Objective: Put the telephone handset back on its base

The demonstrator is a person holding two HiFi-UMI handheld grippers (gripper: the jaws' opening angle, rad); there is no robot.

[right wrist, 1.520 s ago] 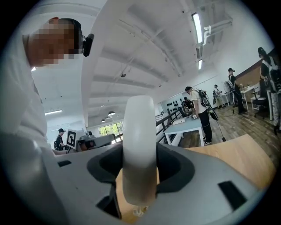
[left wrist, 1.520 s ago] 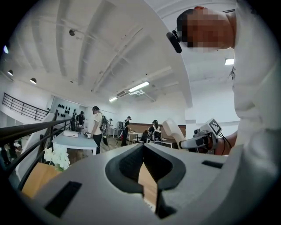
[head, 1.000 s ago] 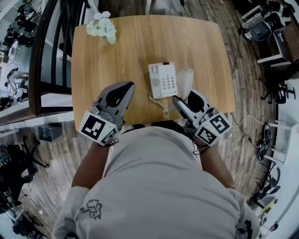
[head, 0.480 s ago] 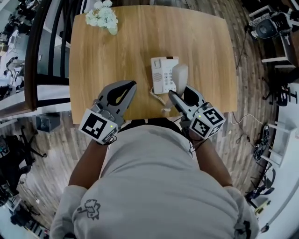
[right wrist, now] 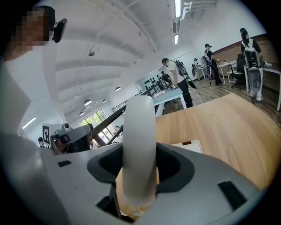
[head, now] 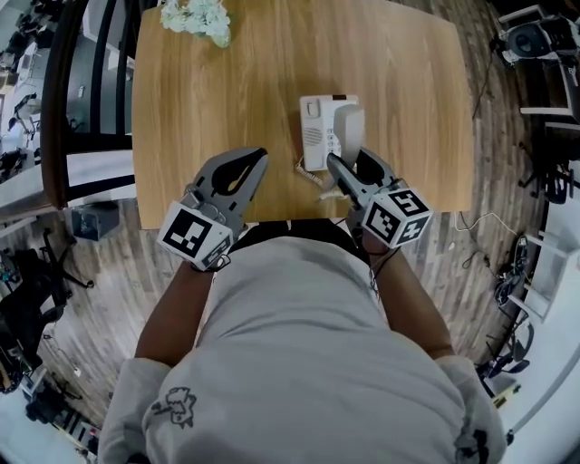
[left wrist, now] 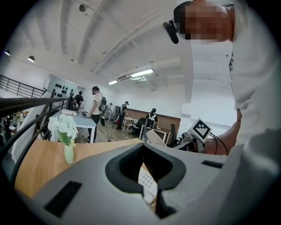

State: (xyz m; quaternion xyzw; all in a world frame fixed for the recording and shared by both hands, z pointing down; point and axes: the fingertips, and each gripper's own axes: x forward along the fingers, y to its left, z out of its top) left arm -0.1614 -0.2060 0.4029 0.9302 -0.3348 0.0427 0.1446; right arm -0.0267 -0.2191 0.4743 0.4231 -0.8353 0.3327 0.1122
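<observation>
Wooden table (head: pixel 208 109): carries the white telephone base (head: pixel 313 122) near the person's edge, with a vase of flowers (head: pixel 195 16) at the far left corner.
Handset (head: pixel 349 127): off the table and held over the right part of the base, where it hides the keys. The grille side on the left stays uncovered.
Right gripper (head: pixel 349 163): jaws stand wide and are clamped on the near end of the handset, one pad on each flank. The rest of the handset sticks out past the jaws.
Left gripper (head: pixel 259 156): jaws are together at the tips with nothing between them. It hangs over the near table edge, left of the base and apart from it.
Cord (head: pixel 310 172): coiled, it trails off the near left corner of the base towards the right gripper.
Done so far: the handset is picked up and brought over the base.
Left to do: by my judgement, shift it onto its cradle, lower it and let go. Whether it already touches the base I cannot tell.
Long axis: runs away from the person, roughly parallel to the long sides of the base.
Pointing: the free end faces the far table edge, the gripped end faces the person.
</observation>
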